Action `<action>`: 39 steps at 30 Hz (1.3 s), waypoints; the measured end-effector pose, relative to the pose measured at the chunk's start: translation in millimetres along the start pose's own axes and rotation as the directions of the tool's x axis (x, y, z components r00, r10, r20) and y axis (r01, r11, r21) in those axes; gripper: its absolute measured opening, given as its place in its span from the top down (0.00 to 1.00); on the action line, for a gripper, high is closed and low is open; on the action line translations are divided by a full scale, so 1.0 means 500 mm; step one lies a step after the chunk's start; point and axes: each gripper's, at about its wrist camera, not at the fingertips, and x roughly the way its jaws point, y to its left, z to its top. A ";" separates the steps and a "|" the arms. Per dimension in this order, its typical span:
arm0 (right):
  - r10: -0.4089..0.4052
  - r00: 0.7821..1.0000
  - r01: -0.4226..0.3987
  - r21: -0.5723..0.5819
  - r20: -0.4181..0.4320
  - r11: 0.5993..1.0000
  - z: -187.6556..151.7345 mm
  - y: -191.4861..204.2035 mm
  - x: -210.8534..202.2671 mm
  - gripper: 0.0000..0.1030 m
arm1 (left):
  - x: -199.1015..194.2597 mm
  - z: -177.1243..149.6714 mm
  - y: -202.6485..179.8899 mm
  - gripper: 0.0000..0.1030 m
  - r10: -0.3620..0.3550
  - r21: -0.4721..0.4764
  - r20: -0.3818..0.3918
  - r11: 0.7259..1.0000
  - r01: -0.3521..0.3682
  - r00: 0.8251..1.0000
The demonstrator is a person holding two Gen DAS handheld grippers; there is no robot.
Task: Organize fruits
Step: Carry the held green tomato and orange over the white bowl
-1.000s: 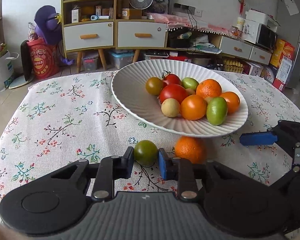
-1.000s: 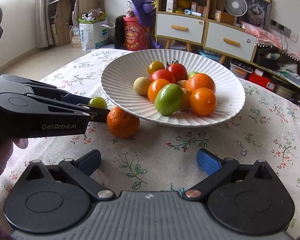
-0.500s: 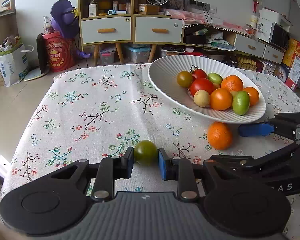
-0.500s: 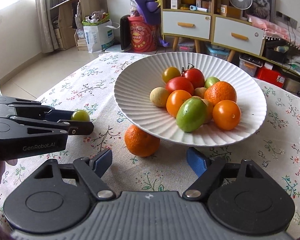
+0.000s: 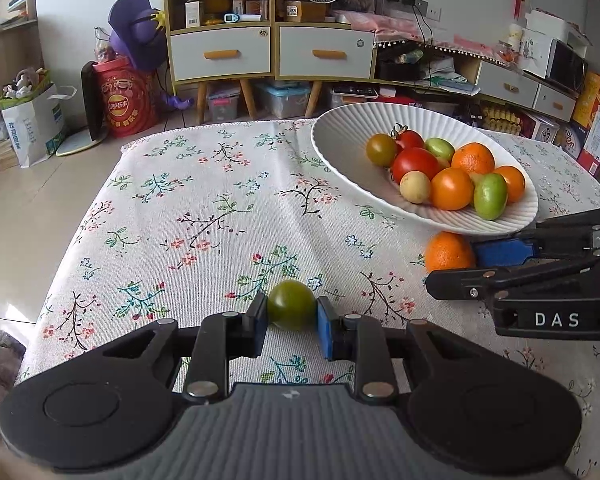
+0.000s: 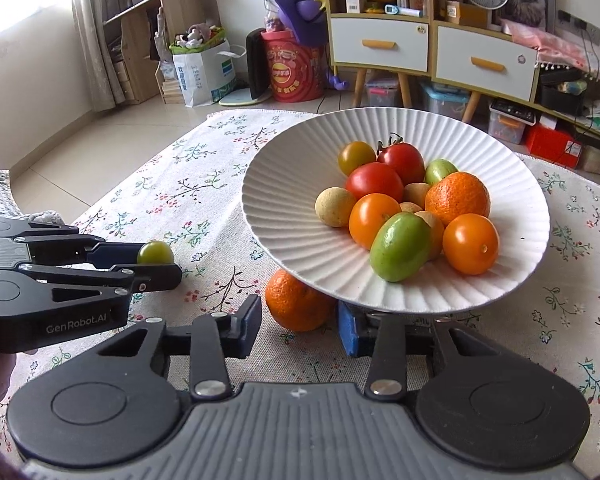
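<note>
Here, line by line:

Orange: a loose orange (image 6: 296, 302) sits on the counter (image 5: 204, 200), which is draped in a floral cloth, tucked just under the near rim of the plate (image 6: 284, 184).

Right gripper: the right gripper (image 6: 298, 326) straddles that orange. Its jaws have just been closing, with the orange between them. The pads look near its sides, but the plate rim hides the far pad, so I cannot tell whether they press yet.

Green tomato: a small green tomato (image 5: 291, 305) is clamped in the left gripper (image 5: 292, 322), held near the counter, well left of the plate.

Plate: white, ribbed, holding a heap of red, orange, yellow and green fruits.

Step in hand: by my reading, collecting the last two stray fruits, one per gripper.

Next move: likely firm the grip on the orange, draw it out from under the rim without nudging the plate, lift, then set both fruits onto the heap gently so nothing rolls off.
</note>
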 end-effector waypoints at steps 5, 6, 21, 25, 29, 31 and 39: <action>0.008 1.000 -0.008 -0.008 -0.010 1.000 0.002 0.001 -0.003 0.68 | -0.002 0.001 -0.003 0.82 0.003 0.002 -0.006 1.000 -0.003 1.000; 0.010 1.000 -0.010 -0.014 -0.014 1.000 0.002 0.003 -0.005 0.68 | -0.002 0.002 -0.004 0.82 0.003 0.004 -0.006 1.000 -0.003 1.000; 0.032 0.999 -0.033 -0.007 -0.029 0.999 0.003 -0.003 -0.048 0.68 | -0.041 0.008 -0.033 0.82 -0.027 -0.011 0.007 1.000 0.027 1.000; 0.046 0.999 -0.046 -0.003 -0.009 0.999 0.005 -0.006 -0.068 0.68 | -0.047 0.018 -0.044 0.82 -0.041 -0.018 0.021 0.999 0.042 0.999; 0.045 0.999 -0.045 0.019 0.025 0.999 0.019 -0.021 -0.089 0.68 | -0.048 0.036 -0.055 0.82 -0.055 -0.031 0.042 0.998 0.056 0.998; 0.025 0.998 -0.028 0.042 0.058 0.999 0.032 -0.035 -0.101 0.68 | -0.047 0.047 -0.061 0.82 -0.062 -0.036 0.055 0.997 0.065 0.997; -0.063 0.989 0.046 0.128 0.130 0.991 0.086 -0.098 -0.089 0.68 | 0.003 0.110 -0.083 0.82 -0.052 -0.092 0.074 0.994 0.058 0.996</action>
